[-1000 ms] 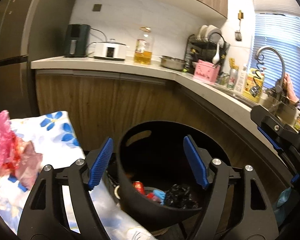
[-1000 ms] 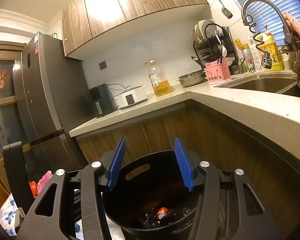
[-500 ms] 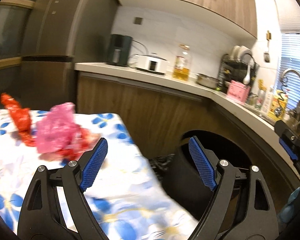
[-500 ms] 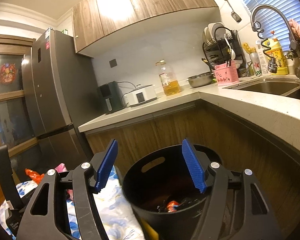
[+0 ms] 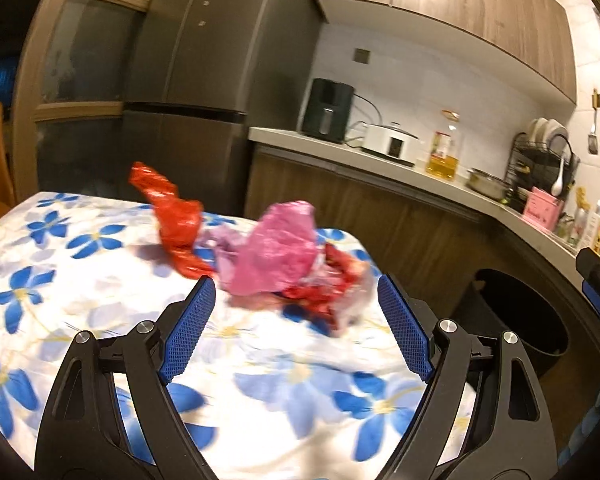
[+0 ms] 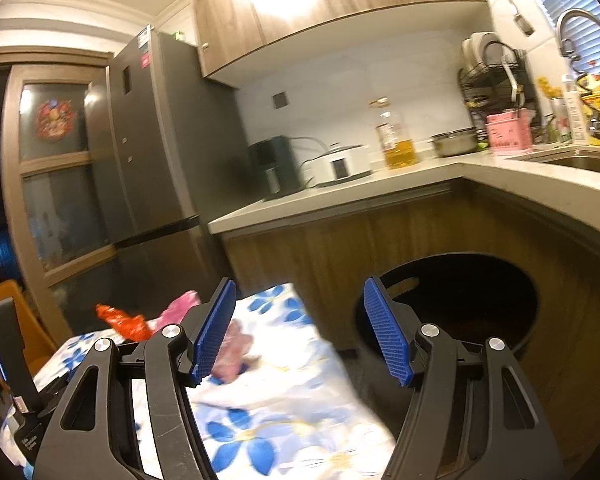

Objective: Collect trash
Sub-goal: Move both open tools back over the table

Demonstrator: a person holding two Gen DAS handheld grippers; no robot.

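A crumpled pink plastic bag (image 5: 276,248) lies on the flowered tablecloth (image 5: 80,280), beside a twisted red wrapper (image 5: 176,216) and a red-and-clear scrap (image 5: 336,288). My left gripper (image 5: 295,280) is open just short of this pile, nothing between its blue pads. The black bin (image 5: 516,312) stands on the floor to the right of the table. In the right wrist view my right gripper (image 6: 300,281) is open and empty, over the cloth's corner (image 6: 284,392), with the bin (image 6: 460,300) to its right. The red wrapper (image 6: 124,320) and pink bag (image 6: 180,306) lie to its left.
A wooden counter (image 5: 380,168) wraps around behind the bin, carrying a white cooker (image 5: 392,144), an oil bottle (image 5: 444,152) and a dish rack (image 5: 540,160). A grey fridge (image 5: 204,80) stands behind the table. An orange chair (image 6: 4,312) is at far left.
Both views have swung left from over the bin to the table. The trash pile has come from the left edge to straight ahead of the left gripper. Both grippers' jaws stand wider.
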